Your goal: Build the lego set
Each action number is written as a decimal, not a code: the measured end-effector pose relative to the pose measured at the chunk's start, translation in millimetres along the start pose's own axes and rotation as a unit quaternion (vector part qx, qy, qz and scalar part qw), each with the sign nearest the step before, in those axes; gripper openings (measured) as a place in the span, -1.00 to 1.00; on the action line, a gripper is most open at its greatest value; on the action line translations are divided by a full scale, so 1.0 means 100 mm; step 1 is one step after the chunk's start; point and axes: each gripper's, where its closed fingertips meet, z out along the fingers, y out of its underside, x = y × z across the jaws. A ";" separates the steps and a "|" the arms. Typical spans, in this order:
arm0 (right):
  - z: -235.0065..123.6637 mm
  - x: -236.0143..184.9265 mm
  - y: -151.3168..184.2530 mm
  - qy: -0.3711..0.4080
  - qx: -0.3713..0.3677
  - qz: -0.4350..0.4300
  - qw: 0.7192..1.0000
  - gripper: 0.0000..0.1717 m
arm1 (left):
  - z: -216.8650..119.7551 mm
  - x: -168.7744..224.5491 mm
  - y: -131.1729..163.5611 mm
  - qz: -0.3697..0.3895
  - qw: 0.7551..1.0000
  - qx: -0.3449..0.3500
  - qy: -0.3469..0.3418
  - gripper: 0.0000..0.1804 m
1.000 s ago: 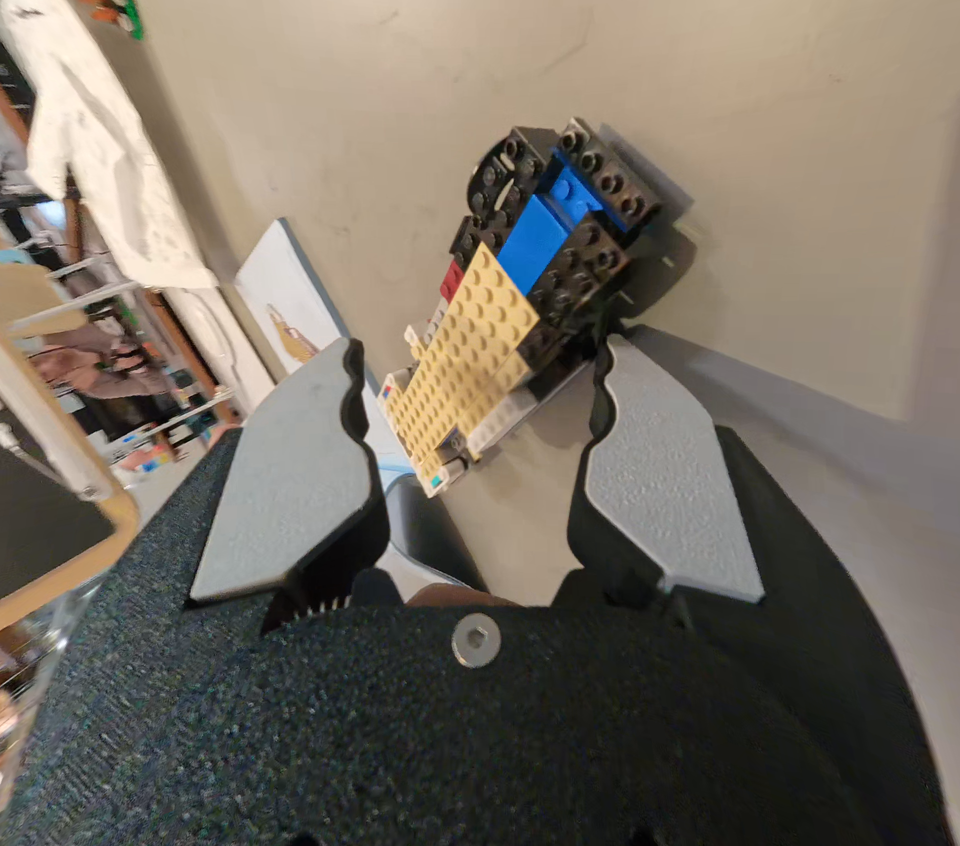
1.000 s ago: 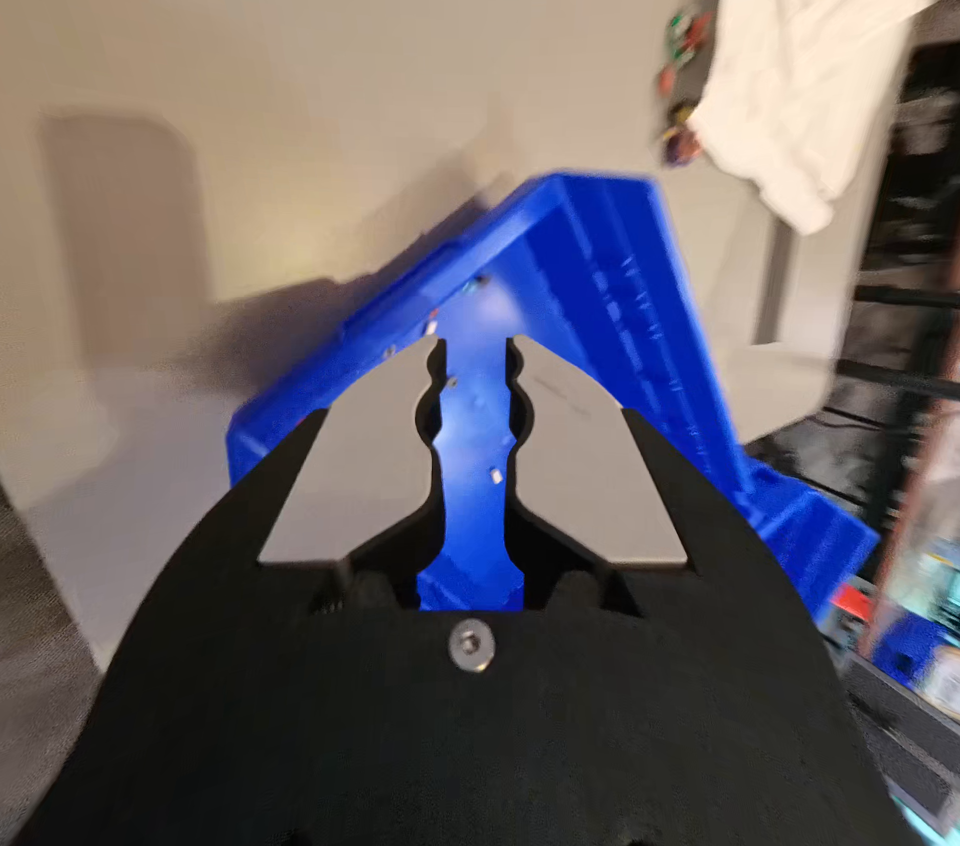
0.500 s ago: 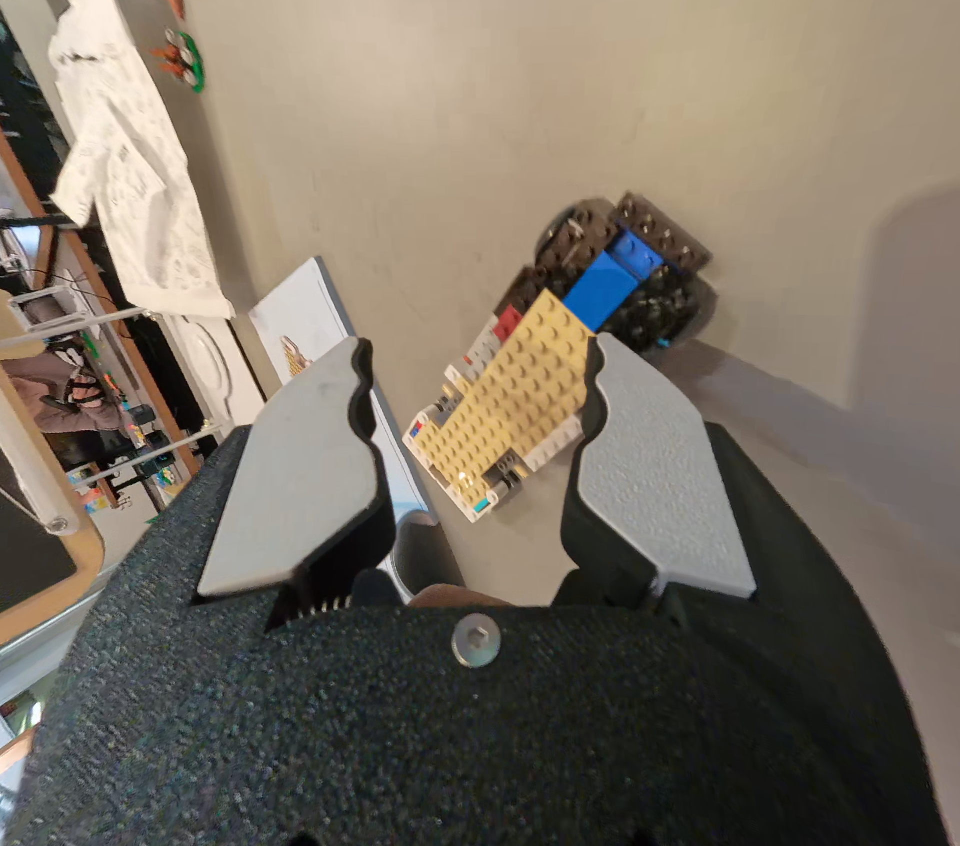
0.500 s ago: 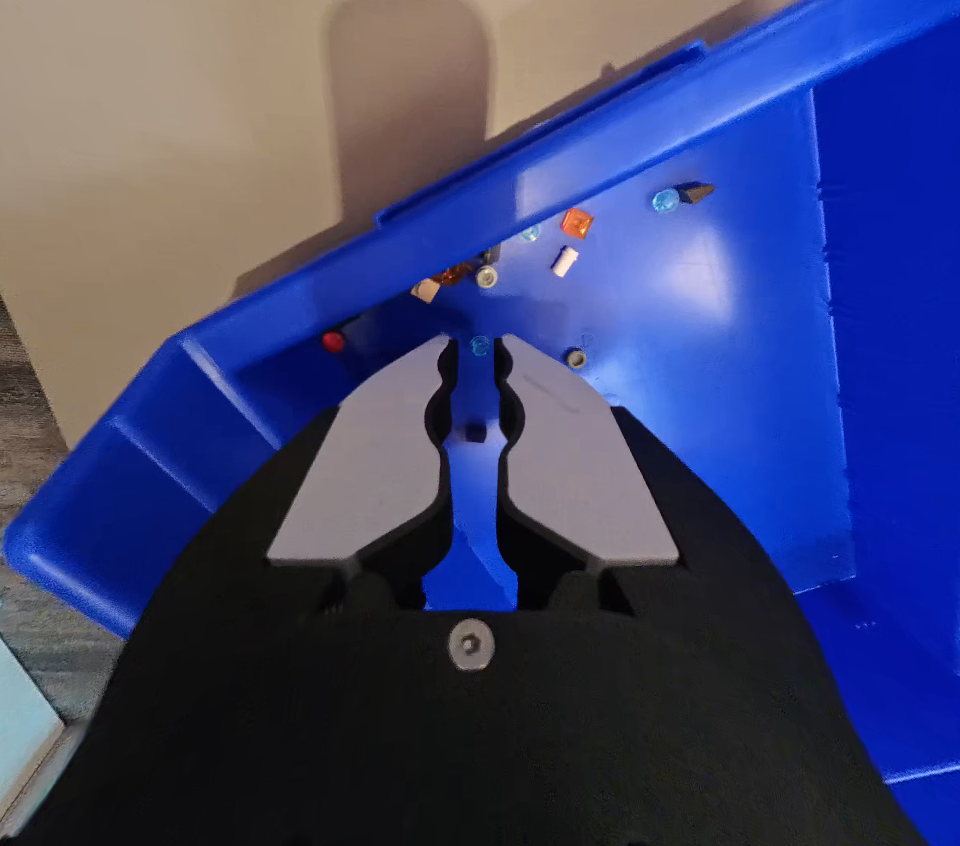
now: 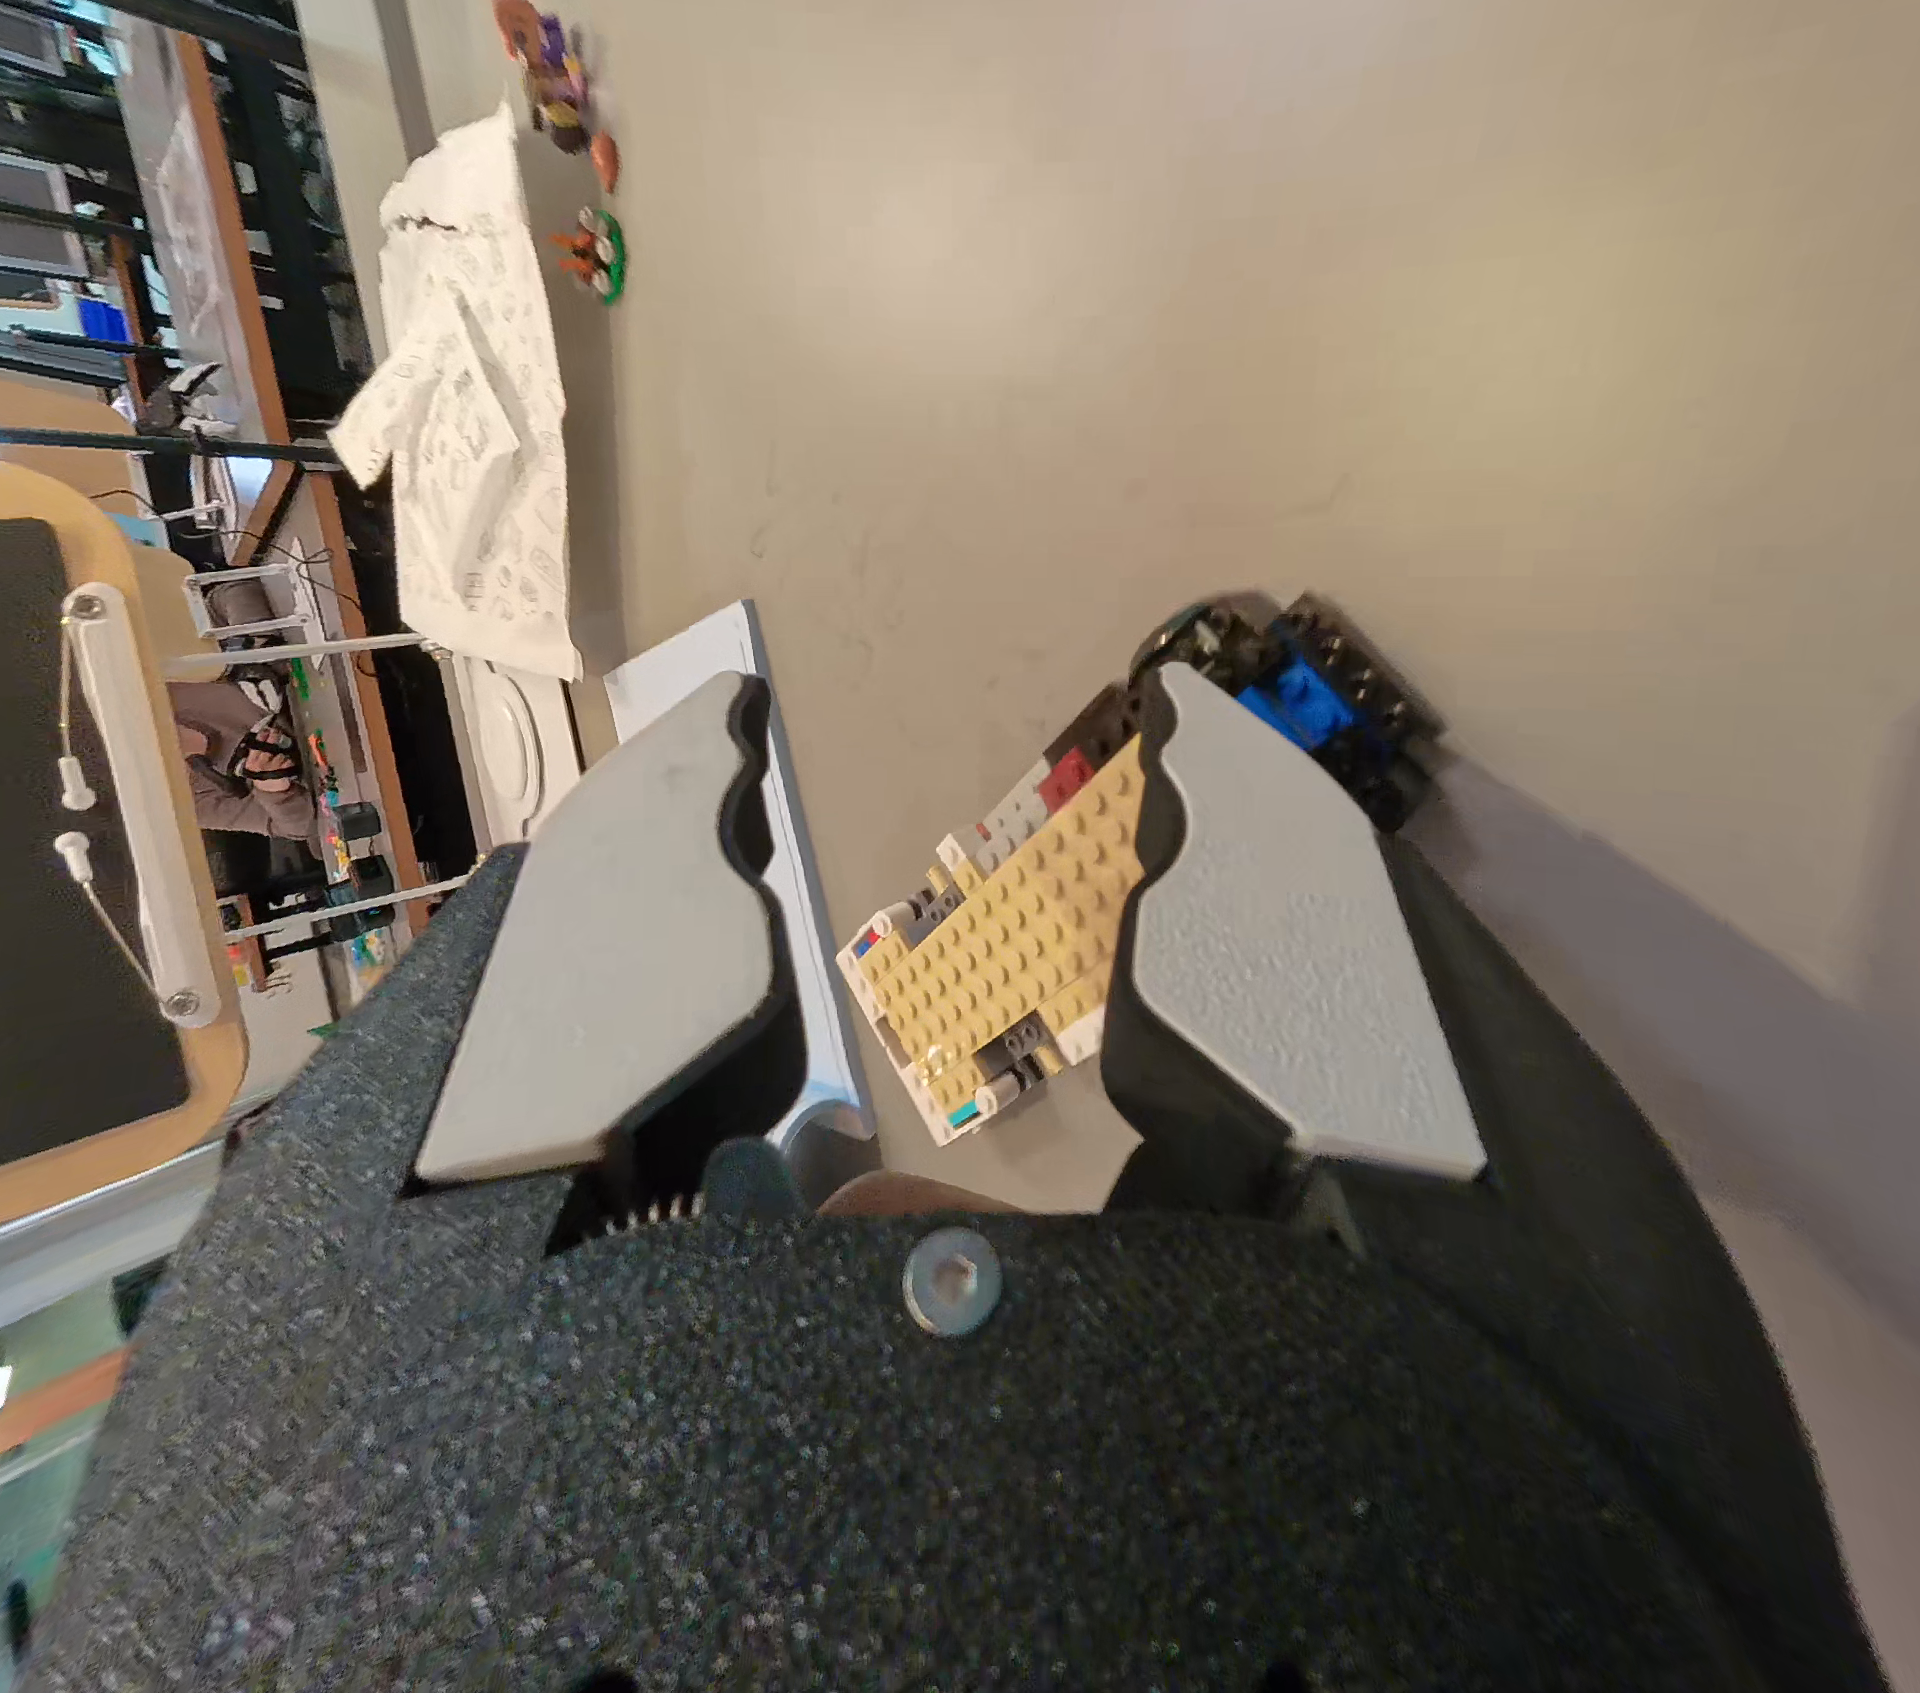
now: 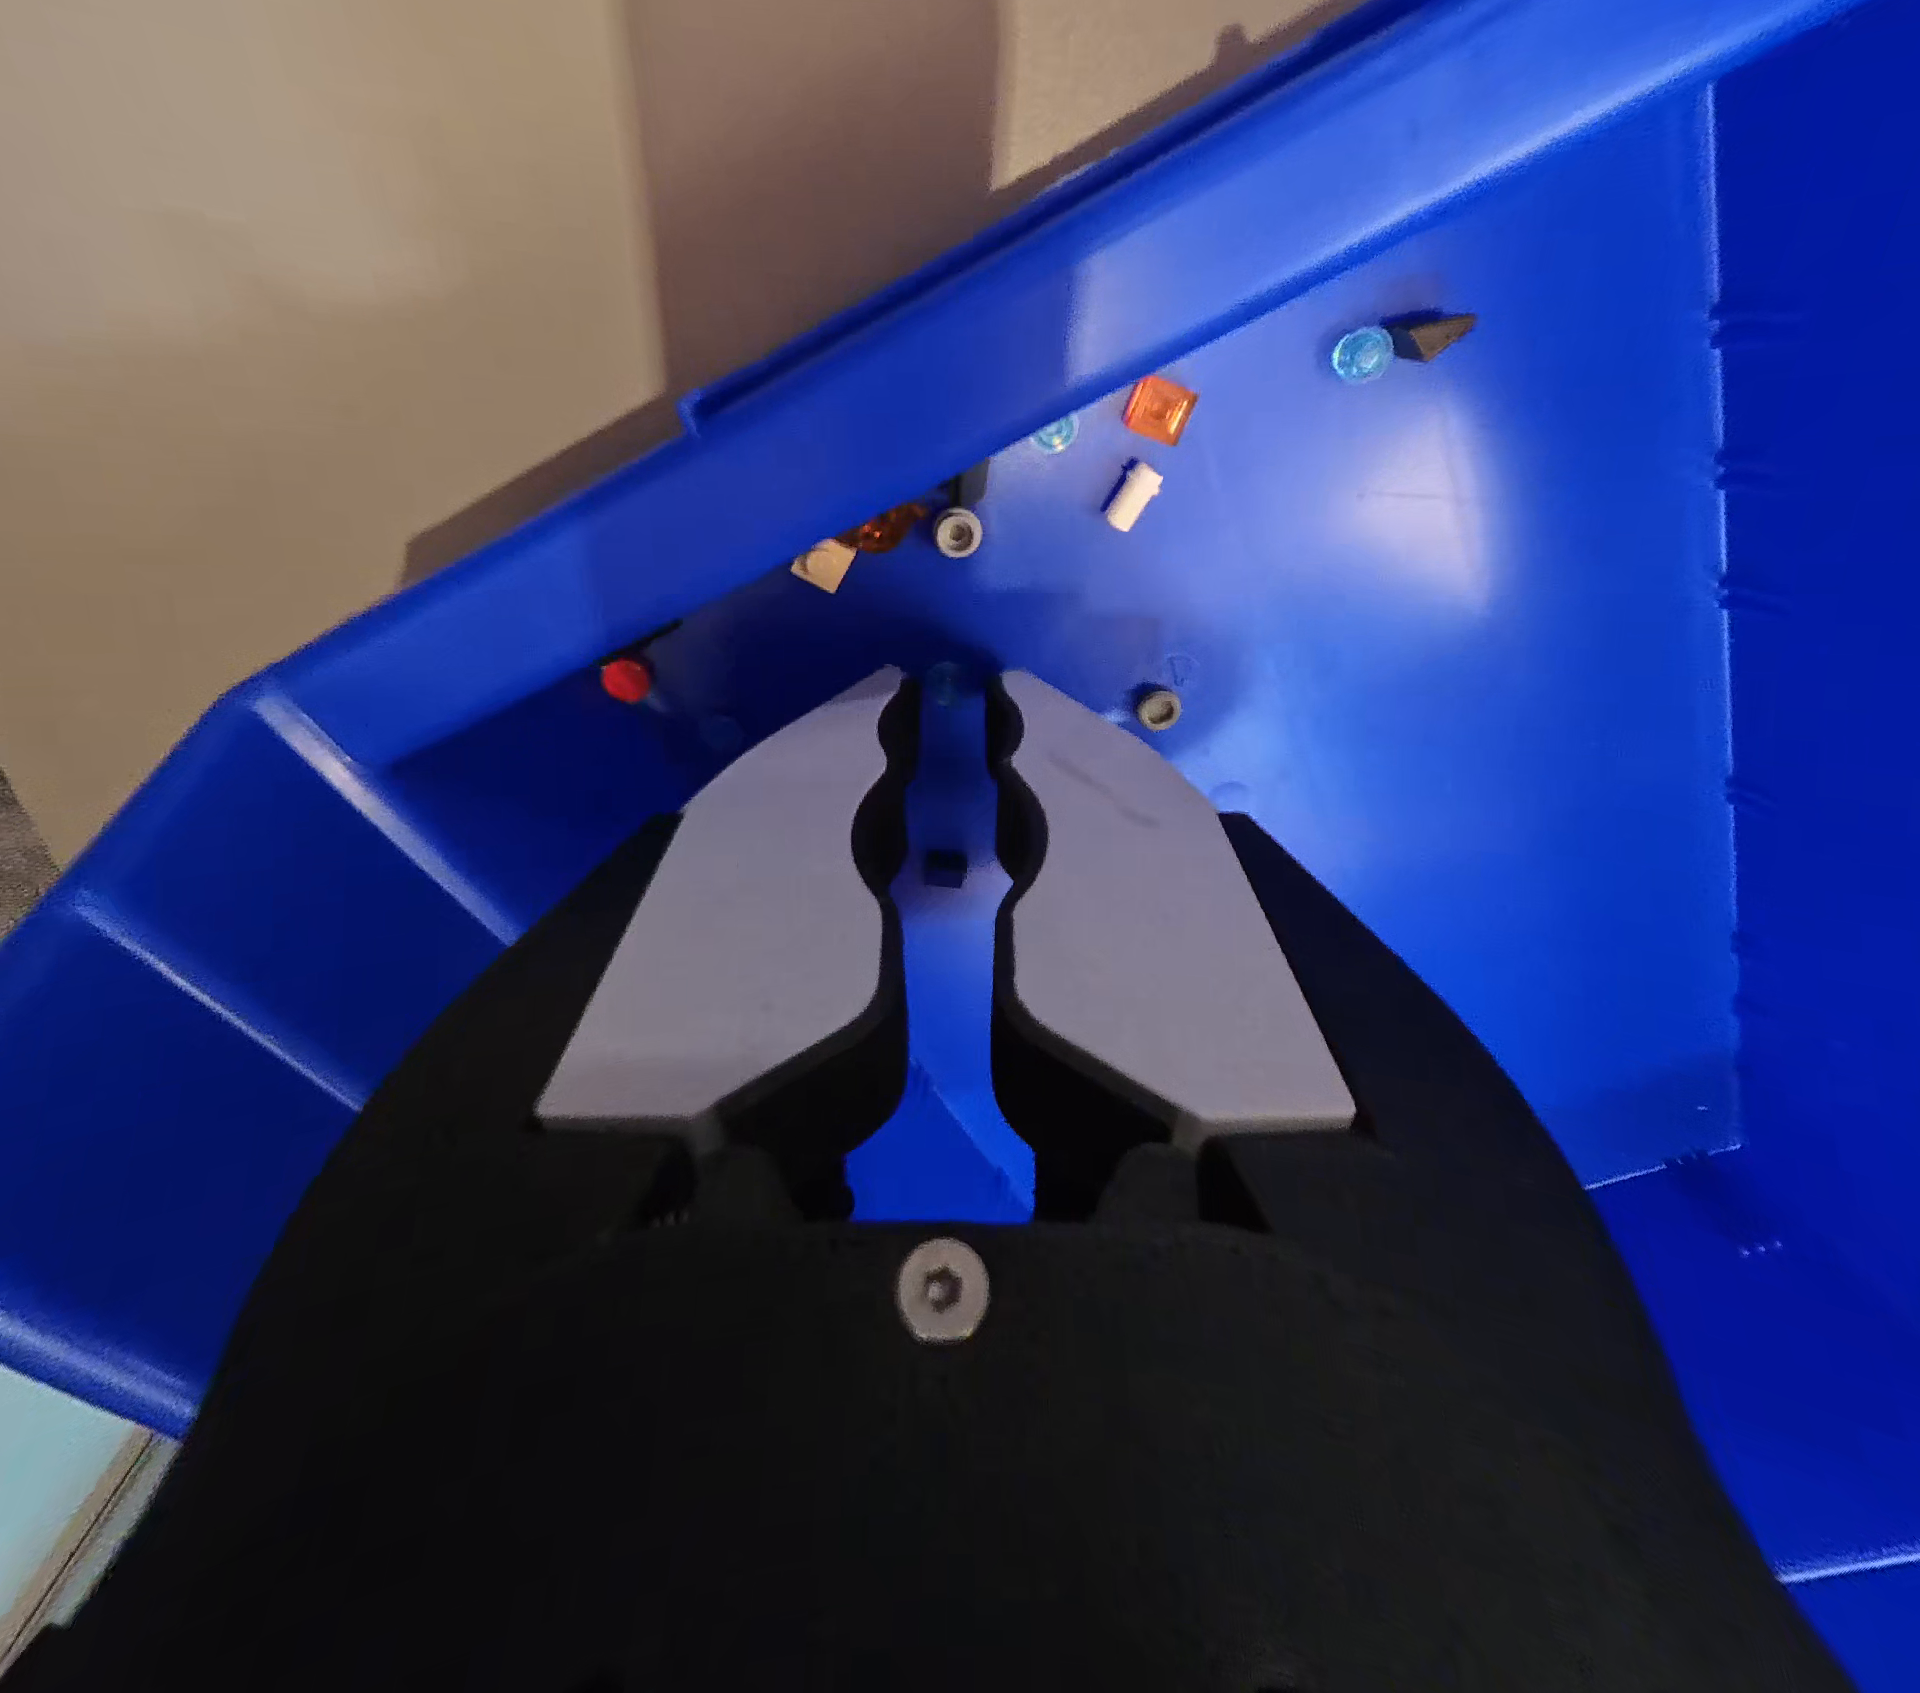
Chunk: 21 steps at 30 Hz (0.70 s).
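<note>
Left tool [image 5: 951,698] gapes, released, over a brick model [image 5: 1013,937] beside a booklet [image 5: 686,667]. Right tool [image 6: 948,687], narrowly parted and bare, hangs inside a blue bin [image 6: 1558,708] above scattered studs [image 6: 1158,409].

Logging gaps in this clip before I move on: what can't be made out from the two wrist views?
- Brick model, left wrist view: its right edge is covered by the open left gripper's right finger; contact there cannot be told.
- Small translucent blue stud, right wrist view: at the right gripper's tips; gripped or not cannot be told.
- Blue bin: cut off by the picture's right edge.
- Small pieces under the bin's rim: partly hidden.
</note>
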 end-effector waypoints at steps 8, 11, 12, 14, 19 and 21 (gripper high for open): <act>0.00 0.00 -0.02 -0.010 0.038 -0.012 0.999 -0.85 | -0.03 0.05 -0.45 -0.064 0.996 0.065 -0.016 -0.30; 0.00 -0.02 -0.04 -0.015 0.060 -0.019 0.998 -0.87 | 0.06 0.08 -0.57 -0.074 0.995 0.072 -0.006 -0.31; 0.00 -0.02 -0.04 -0.015 0.063 -0.022 0.998 -0.87 | 0.09 0.10 -0.60 -0.075 0.995 0.071 -0.001 -0.31; 0.00 -0.03 -0.04 -0.014 0.063 -0.027 0.998 -0.89 | 0.17 0.10 -0.65 -0.071 0.995 0.070 0.004 -0.32; 0.00 -0.04 -0.04 -0.005 0.056 -0.039 0.998 -0.91 | 0.31 0.07 -0.82 -0.067 0.994 0.081 0.020 -0.33; 0.00 -0.04 -0.04 -0.003 0.054 -0.040 0.998 -0.91 | 0.35 0.08 -0.89 -0.066 0.994 0.087 0.026 -0.34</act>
